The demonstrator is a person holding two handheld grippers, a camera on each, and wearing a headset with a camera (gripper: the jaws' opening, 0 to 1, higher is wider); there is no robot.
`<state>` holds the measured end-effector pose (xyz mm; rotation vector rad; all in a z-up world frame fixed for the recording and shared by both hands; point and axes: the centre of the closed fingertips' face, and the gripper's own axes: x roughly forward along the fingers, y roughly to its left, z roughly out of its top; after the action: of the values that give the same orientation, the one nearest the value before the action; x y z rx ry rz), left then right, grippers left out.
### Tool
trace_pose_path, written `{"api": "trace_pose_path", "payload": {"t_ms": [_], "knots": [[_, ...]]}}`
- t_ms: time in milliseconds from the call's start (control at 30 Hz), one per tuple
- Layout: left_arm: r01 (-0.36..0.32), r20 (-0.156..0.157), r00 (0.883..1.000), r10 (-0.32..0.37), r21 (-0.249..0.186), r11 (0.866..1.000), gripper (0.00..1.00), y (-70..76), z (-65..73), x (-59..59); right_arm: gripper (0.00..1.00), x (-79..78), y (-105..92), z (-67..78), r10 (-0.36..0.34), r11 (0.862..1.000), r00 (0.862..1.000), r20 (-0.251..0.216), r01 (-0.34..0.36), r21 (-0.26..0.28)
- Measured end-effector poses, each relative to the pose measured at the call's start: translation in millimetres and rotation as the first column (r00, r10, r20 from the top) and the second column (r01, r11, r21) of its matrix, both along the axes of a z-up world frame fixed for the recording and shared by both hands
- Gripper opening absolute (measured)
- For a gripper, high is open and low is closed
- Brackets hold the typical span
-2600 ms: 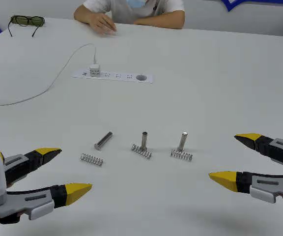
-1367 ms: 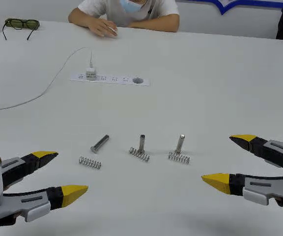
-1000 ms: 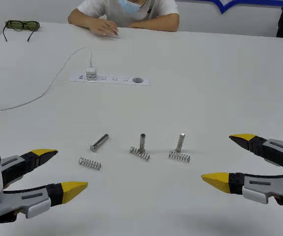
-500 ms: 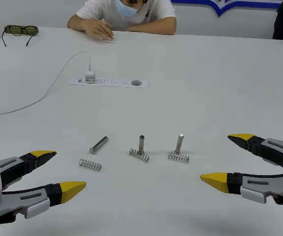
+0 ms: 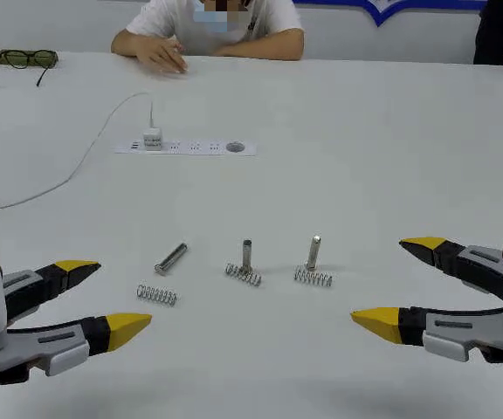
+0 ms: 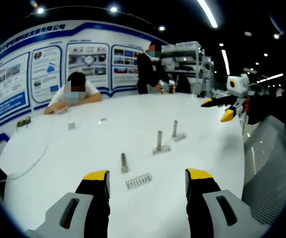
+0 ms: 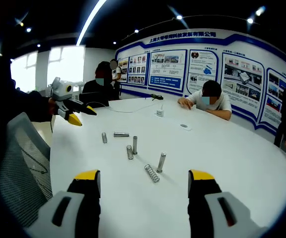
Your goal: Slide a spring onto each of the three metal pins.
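— Steel left pin [image 5: 171, 258], which way?
— Flat, slanting, nearer me than the power strip [image 5: 186, 147]; middle pin [image 5: 246, 255], right pin [image 5: 313, 252] upright, coiled springs [image 5: 313, 278] lying beside. I hold left hand-held gripper [image 5: 110, 295], right hand-held gripper [image 5: 384, 280] agape.

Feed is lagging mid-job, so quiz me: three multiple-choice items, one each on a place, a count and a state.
1. Where is the power strip? A) between the grippers B) beyond the pins, toward the seated person C) on the floor
2. How many springs lie loose on the table? A) one B) two C) three
3. How is the pin nearest the left gripper? A) lying flat B) upright C) gripped

1 B: it sits farther up the table than they do.
2 C: one beside each pin, none threaded on.
3 A: it rests on its side.
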<state>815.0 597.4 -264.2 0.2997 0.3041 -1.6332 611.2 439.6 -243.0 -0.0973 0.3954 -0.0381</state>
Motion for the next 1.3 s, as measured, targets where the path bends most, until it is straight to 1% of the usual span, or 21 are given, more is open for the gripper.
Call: {"api": "trace_pose_path", "payload": {"t_ms": [133,300,367,567,633,800,933,1033,1133,1233,1300], "knots": [[0.007,0.014,1.000,-0.007,0.014,1.000,0.60,-10.0,0.1,5.8,0.73,0.9,-0.8,-1.4,0.003,1.000,1.000,-0.003,-0.003,0.003],[0.031,0.040,0.999,-0.034,0.058,0.998,0.58,-25.4,-4.3,11.1,0.73,1.9,0.3,-7.6,0.012,1.000,1.000,-0.014,-0.012,0.012],[0.039,0.047,0.998,-0.042,0.066,0.997,0.57,-30.6,-5.4,12.2,0.73,1.6,-0.1,-9.9,0.013,1.000,1.000,-0.018,-0.013,0.016],[0.048,0.066,0.996,-0.055,0.113,0.992,0.50,-50.8,-14.4,19.1,0.73,-0.2,-2.8,-14.0,0.006,1.000,1.000,-0.025,-0.006,0.029],[0.050,0.064,0.996,-0.058,0.124,0.991,0.49,-56.1,-16.1,19.7,0.73,-0.3,-2.9,-15.1,0.006,1.000,1.000,-0.028,-0.005,0.031],[0.054,0.076,0.995,-0.067,0.155,0.986,0.45,-72.1,-20.7,22.4,0.73,-0.2,-1.7,-18.0,0.007,0.999,0.999,-0.035,-0.006,0.036],[0.047,0.085,0.994,-0.064,0.183,0.982,0.39,-80.7,-25.7,25.7,0.73,-0.8,-1.4,-18.7,0.005,0.999,0.999,-0.035,-0.004,0.038],[0.046,0.088,0.994,-0.064,0.201,0.978,0.37,-86.9,-29.4,26.7,0.73,-1.8,-1.6,-19.6,0.002,0.999,0.999,-0.037,0.000,0.040],[0.028,0.096,0.994,-0.051,0.228,0.973,0.33,-93.0,-33.8,31.6,0.73,-2.5,-1.5,-21.1,0.000,0.999,0.999,-0.041,0.002,0.041],[0.012,0.090,0.995,-0.035,0.248,0.969,0.30,-98.1,-37.2,36.3,0.73,-2.2,-1.2,-21.5,0.001,0.999,0.999,-0.044,0.001,0.040],[0.003,0.092,0.995,-0.028,0.261,0.965,0.29,-100.2,-39.6,38.6,0.73,-2.0,-1.0,-21.3,0.001,0.999,0.999,-0.043,0.000,0.040]]}}
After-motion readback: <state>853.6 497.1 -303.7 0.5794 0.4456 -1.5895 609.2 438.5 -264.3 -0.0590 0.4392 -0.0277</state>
